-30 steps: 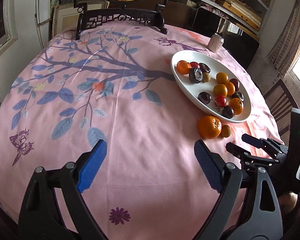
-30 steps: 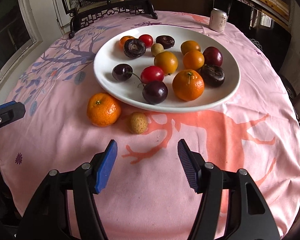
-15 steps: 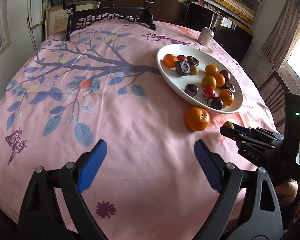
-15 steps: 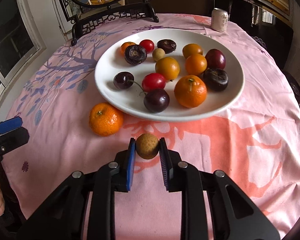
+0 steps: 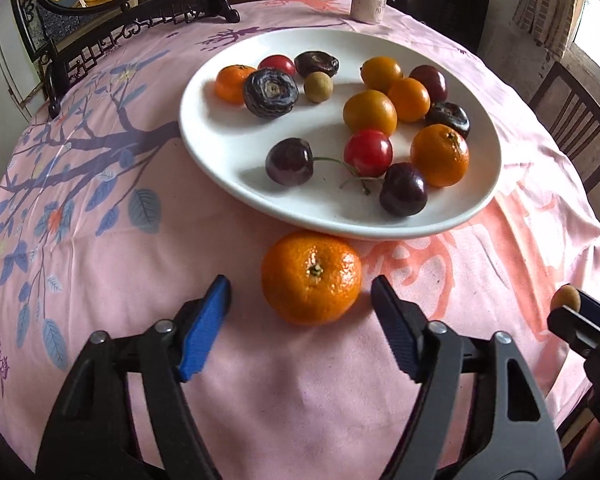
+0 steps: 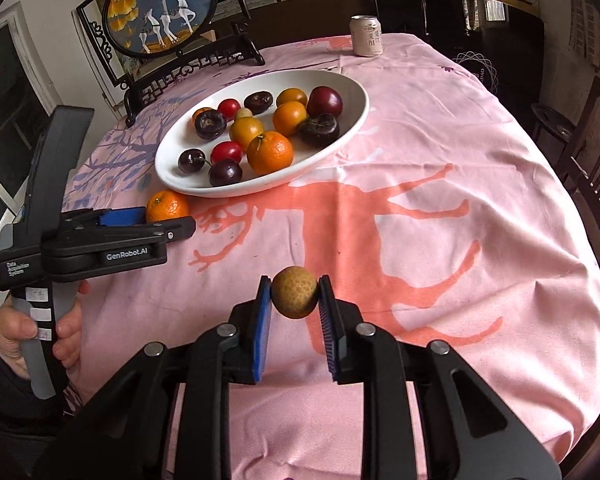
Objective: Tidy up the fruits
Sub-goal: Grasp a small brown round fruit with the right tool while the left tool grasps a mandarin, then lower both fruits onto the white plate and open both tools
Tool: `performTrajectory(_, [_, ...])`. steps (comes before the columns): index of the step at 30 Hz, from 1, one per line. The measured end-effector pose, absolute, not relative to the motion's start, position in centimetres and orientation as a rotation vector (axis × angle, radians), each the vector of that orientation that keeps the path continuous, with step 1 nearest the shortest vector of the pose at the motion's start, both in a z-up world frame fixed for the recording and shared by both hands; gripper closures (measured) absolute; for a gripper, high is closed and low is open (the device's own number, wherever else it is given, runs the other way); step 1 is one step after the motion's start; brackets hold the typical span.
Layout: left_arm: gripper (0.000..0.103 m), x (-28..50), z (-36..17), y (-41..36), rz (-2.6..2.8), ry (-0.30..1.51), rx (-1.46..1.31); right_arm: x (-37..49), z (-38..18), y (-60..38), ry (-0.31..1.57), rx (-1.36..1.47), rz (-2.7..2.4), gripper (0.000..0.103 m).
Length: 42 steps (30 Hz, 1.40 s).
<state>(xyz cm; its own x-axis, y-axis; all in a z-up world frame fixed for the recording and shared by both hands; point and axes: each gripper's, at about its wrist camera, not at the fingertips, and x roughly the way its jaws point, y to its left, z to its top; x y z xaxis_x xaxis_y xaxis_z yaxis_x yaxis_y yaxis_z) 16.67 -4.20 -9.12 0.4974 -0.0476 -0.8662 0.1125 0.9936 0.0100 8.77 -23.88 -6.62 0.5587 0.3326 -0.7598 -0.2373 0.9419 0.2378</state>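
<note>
Clamping a small tan longan [image 6: 293,291] between its blue pads, the right gripper [image 6: 293,300] held the fruit clear above the pink tablecloth [image 6: 440,184] at lower centre of its own view. The left gripper [image 5: 300,300] pointed down at a loose mandarin [image 5: 311,277] lying on the cloth just below the rim of the white oval plate [image 5: 212,80]; its jaws were closing, the mandarin between them but not yet touched. Cherries, plums, tomatoes and more mandarins filled the plate. A drinks can [image 5: 369,1] stood at the upper edge of the frame.
</note>
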Motion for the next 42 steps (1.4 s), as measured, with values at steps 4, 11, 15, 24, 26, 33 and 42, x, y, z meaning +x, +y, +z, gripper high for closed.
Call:
performTrajectory(4, [0.05, 16.8, -8.9, -4.4, -0.099, 1.025, 0.074, 8.7, -6.6, -23.8, 0.915, 0.116, 0.353, 0.079])
performTrajectory(11, [0.058, 16.1, -8.8, -4.6, -0.112, 1.016, 0.085, 8.8, -6.3, -22.4, 0.918, 0.094, 0.378, 0.079])
performTrajectory(15, [0.058, 14.9, -8.7, -4.0, -0.123, 1.022, 0.06, 9.0, -6.3, -21.9, 0.924, 0.088, 0.38, 0.079])
performTrajectory(24, [0.058, 10.9, -4.9, -0.5, -0.171, 0.971, -0.037, 9.8, -6.8, -20.4, 0.95, 0.068, 0.417, 0.079])
performTrajectory(26, [0.058, 11.0, -3.3, 0.4, -0.157, 0.942, -0.037, 10.4, -6.3, -20.2, 0.948, 0.06, 0.433, 0.079])
performTrajectory(33, [0.057, 17.6, 1.1, -0.2, -0.146, 0.869, 0.027, 15.3, -1.7, -19.2, 0.842, -0.003, 0.451, 0.079])
performTrajectory(42, [0.057, 27.4, -3.1, -3.6, -0.172, 1.005, -0.046, 23.7, -4.1, -17.7, 0.943, -0.023, 0.382, 0.079])
